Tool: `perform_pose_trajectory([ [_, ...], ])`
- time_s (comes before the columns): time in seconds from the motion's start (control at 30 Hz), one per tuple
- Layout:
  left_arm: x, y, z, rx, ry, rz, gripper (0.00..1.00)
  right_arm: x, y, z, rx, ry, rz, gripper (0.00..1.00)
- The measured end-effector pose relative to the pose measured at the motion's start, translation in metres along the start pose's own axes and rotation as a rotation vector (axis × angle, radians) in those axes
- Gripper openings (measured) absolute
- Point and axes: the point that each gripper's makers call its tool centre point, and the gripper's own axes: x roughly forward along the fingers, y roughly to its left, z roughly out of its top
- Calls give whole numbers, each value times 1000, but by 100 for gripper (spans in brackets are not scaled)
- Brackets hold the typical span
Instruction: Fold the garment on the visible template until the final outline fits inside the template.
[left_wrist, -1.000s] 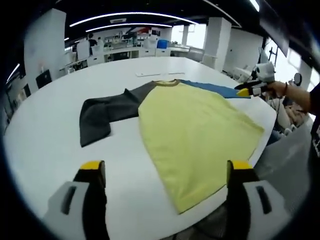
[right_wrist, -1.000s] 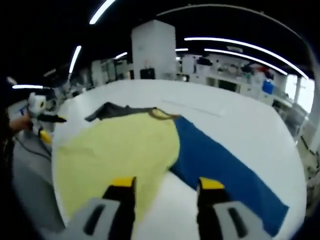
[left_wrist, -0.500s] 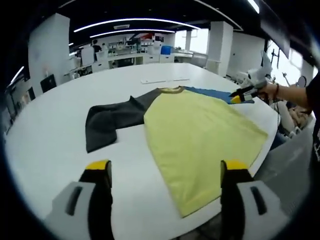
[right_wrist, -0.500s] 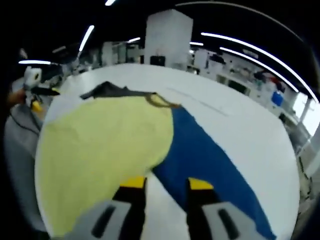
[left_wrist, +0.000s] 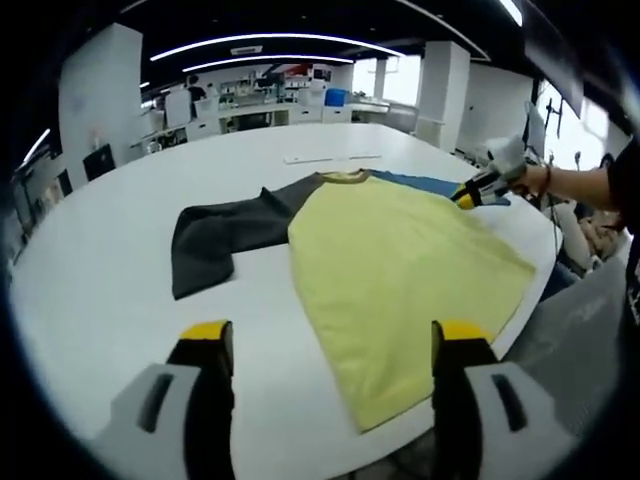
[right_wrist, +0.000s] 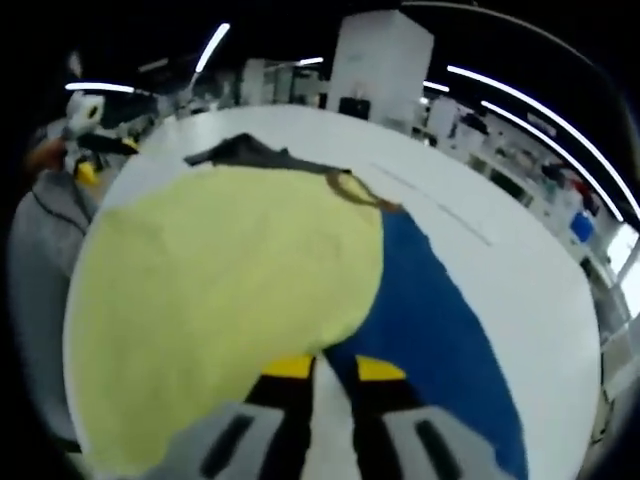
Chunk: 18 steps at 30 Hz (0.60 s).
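The garment (left_wrist: 400, 255) lies flat on the white round table (left_wrist: 100, 270): a yellow body, a dark grey sleeve (left_wrist: 215, 235) and a blue sleeve (left_wrist: 425, 183). My left gripper (left_wrist: 331, 332) hovers wide open over the near table edge, short of the hem. My right gripper (left_wrist: 476, 190) rests low at the blue sleeve, a hand holding it. In the right gripper view, the right gripper (right_wrist: 335, 368) has its jaws close together where the yellow body (right_wrist: 230, 280) meets the blue sleeve (right_wrist: 430, 320). A narrow gap remains, and whether fabric is pinched is unclear.
A thin white strip (left_wrist: 330, 157) lies on the table beyond the collar. The yellow hem reaches the near right table edge (left_wrist: 520, 300). The left gripper (right_wrist: 88, 112) shows far off in the right gripper view. Desks and pillars stand behind.
The right gripper's jaws have narrowed from wide apart to almost touching while it moved down to the body-sleeve seam. The left gripper has drifted slightly and stays open.
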Motion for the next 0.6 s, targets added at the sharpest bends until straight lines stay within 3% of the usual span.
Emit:
perform_pose_trajectory([
  [0.33, -1, 2, 0, -15, -4, 11, 75, 3, 1, 1, -49, 11, -9, 0],
  [0.6, 0, 1, 3, -11, -14, 14, 74, -5, -11, 6, 2, -8, -55, 0],
])
